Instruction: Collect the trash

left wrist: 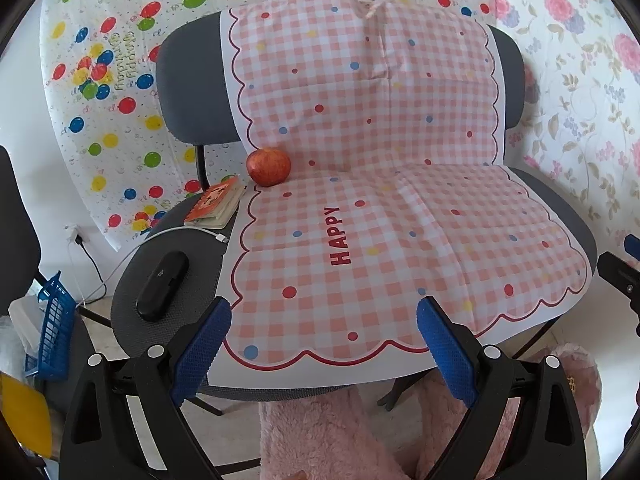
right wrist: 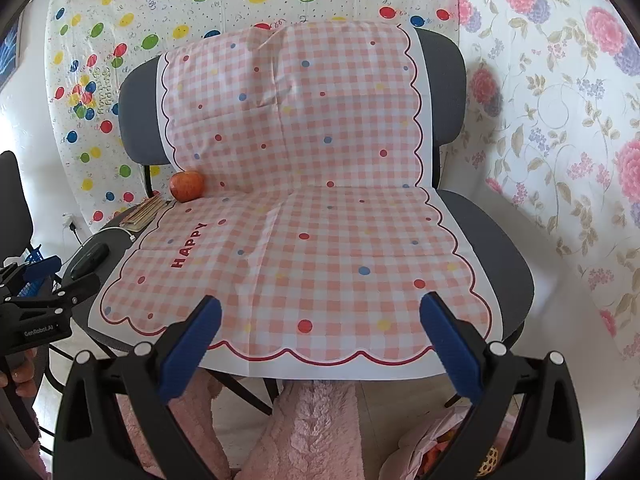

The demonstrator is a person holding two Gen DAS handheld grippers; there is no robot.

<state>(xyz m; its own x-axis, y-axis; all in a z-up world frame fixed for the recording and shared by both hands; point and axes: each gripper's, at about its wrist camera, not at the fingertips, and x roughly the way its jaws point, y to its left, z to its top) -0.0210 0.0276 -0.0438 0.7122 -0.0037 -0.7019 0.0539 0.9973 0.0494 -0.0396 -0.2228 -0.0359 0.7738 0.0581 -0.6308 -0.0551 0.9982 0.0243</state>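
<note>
Both the left claw [left wrist: 323,316] and the right claw [right wrist: 320,312] stand with blue-padded fingers spread wide and nothing between them, a hand [right wrist: 18,372] gripping the left one.

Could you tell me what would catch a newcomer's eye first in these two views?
Most striking is the pink checked sheet printed HAPPY, draped over the backs and seats of two grey chairs. A red apple sits at its left edge against the chair back, with a small book and a black case on the seat beside it. Both tongs, left and right, gape open in front of the sheet.
</note>
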